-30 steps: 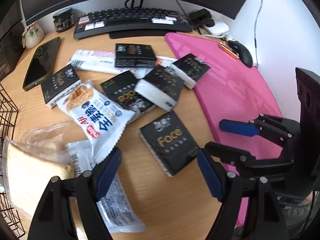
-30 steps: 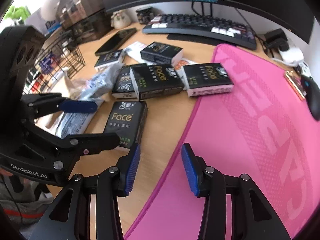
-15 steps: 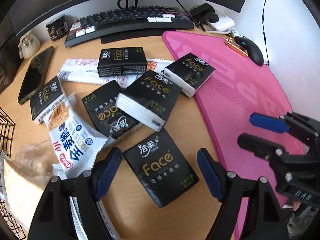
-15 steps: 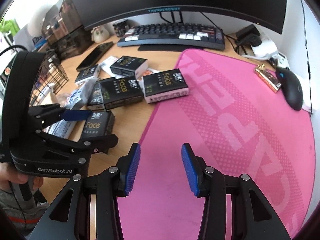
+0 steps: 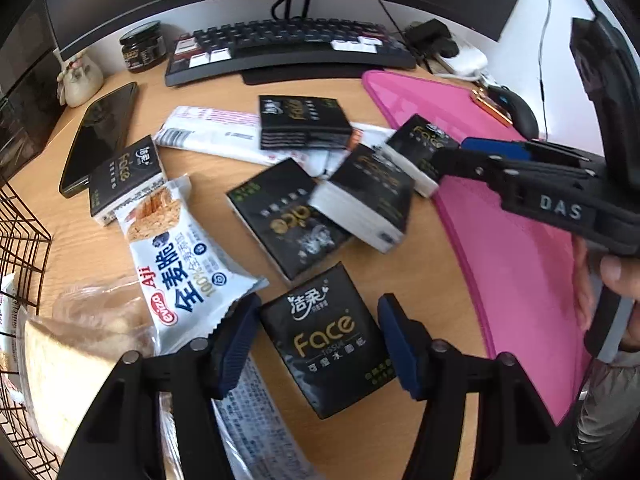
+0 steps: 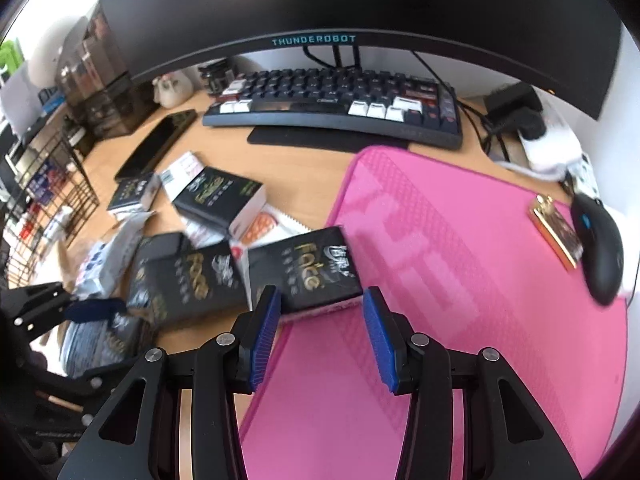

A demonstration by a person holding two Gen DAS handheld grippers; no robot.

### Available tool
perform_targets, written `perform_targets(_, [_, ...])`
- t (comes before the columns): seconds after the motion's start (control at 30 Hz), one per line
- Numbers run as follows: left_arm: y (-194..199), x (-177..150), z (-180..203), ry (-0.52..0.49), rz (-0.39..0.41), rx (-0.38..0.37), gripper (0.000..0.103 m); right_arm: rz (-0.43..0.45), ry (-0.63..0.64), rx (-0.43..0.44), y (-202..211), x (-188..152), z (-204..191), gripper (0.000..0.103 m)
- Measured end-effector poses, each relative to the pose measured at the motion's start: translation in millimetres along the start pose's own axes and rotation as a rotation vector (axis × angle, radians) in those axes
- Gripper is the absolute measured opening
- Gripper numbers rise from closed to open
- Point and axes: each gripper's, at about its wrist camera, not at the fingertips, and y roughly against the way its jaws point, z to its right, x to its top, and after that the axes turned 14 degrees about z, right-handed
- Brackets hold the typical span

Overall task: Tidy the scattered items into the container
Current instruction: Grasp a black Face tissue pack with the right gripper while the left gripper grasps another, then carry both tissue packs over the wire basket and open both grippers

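Note:
Several black "Face" tissue packs lie scattered on the wooden desk. My left gripper (image 5: 320,336) is open, its blue pads on either side of the nearest tissue pack (image 5: 326,340), not closed on it. My right gripper (image 6: 320,320) is open just in front of another tissue pack (image 6: 308,276) that lies on the edge of the pink mat (image 6: 460,280). A white snack packet (image 5: 180,264), a bagged bread slice (image 5: 64,364) and a long white packet (image 5: 216,136) lie among the packs. The black wire basket (image 5: 20,248) stands at the far left.
A keyboard (image 5: 288,46), a monitor, a phone (image 5: 100,136), a dark jar (image 5: 142,46) and a small figurine (image 5: 78,76) sit at the back. A mouse (image 6: 598,248) and a gold object (image 6: 554,230) lie on the mat's right.
My left gripper moved forward so the nearest tissue pack now sits between its pads. My right gripper swung forward and left, up to the tissue pack on the mat's edge, and opened wider.

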Motion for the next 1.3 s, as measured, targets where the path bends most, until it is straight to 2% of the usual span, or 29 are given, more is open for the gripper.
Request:
perform_targets(0.13, [-4,5,-8,0.021,-0.002,-0.014,0.063,-0.011,0.013,0.002,-11,9,-4,0.052])
perform_targets(0.2, [-5,8,-10,0.029,-0.003,-0.017,0.062,-0.020,0.012,0.007,-17,11,-5,0.060])
perform_targets(0.33, [-8,10,-9,0.016,0.004,-0.011,0.062,-0.014,0.012,0.007,-27,15,-9,0.068])
perform_targets(0.53, [-7,9,-7,0.004,0.005,-0.001,0.062,-0.018,0.002,0.038,-42,16,-17,0.076])
perform_targets(0.6, [-5,7,-5,-0.008,0.003,0.000,0.062,0.003,0.046,0.026,-43,13,-24,0.077])
perform_targets(0.67, [-4,6,-6,-0.006,0.003,-0.002,0.062,0.023,0.081,-0.013,-39,7,-27,0.064])
perform_targets(0.7, [-3,5,-6,-0.008,0.003,-0.001,0.062,0.033,0.089,-0.026,-35,5,-26,0.037])
perform_targets(0.73, [-3,4,-6,-0.009,0.000,0.000,0.062,0.032,0.097,-0.032,-31,4,-24,0.023])
perform_targets(0.83, [-1,3,-6,-0.005,-0.003,0.002,0.062,0.022,0.058,-0.002,-16,-7,-12,0.020])
perform_targets(1.03, [3,-1,0,-0.006,-0.012,-0.003,0.062,-0.004,0.048,-0.030,29,-38,1,0.020])
perform_targets(1.1, [4,-4,5,-0.020,-0.011,-0.007,0.054,-0.009,0.047,-0.035,48,-48,2,0.020])
perform_targets(1.3, [9,-8,12,-0.019,0.000,-0.014,0.053,-0.010,0.051,-0.029,83,-72,-9,0.020])
